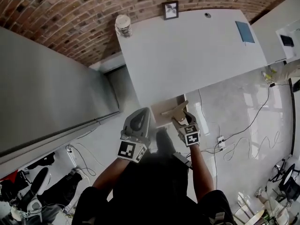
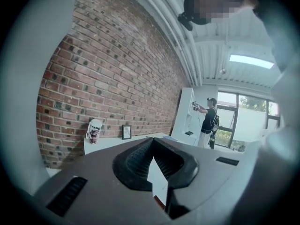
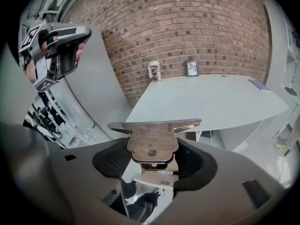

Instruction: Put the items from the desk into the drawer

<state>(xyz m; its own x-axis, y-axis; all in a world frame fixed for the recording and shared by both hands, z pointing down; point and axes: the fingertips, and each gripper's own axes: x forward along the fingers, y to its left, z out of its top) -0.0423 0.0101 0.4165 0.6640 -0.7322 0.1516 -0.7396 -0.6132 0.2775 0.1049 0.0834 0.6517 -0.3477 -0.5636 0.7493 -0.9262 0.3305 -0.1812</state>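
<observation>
Right gripper is clamping flat tan T-shaped metal piece over white desk edge; left gripper is hovering beside, jaws closed, empty.

framed picture: too small to read | mug print: unreadable | blue item: unidentifiable

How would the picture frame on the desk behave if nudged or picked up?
The picture frame stands upright and looks thin, so a nudge probably tips it. It's small against the desk, so likely light.

Office, white desk, brick wall, windows
</observation>
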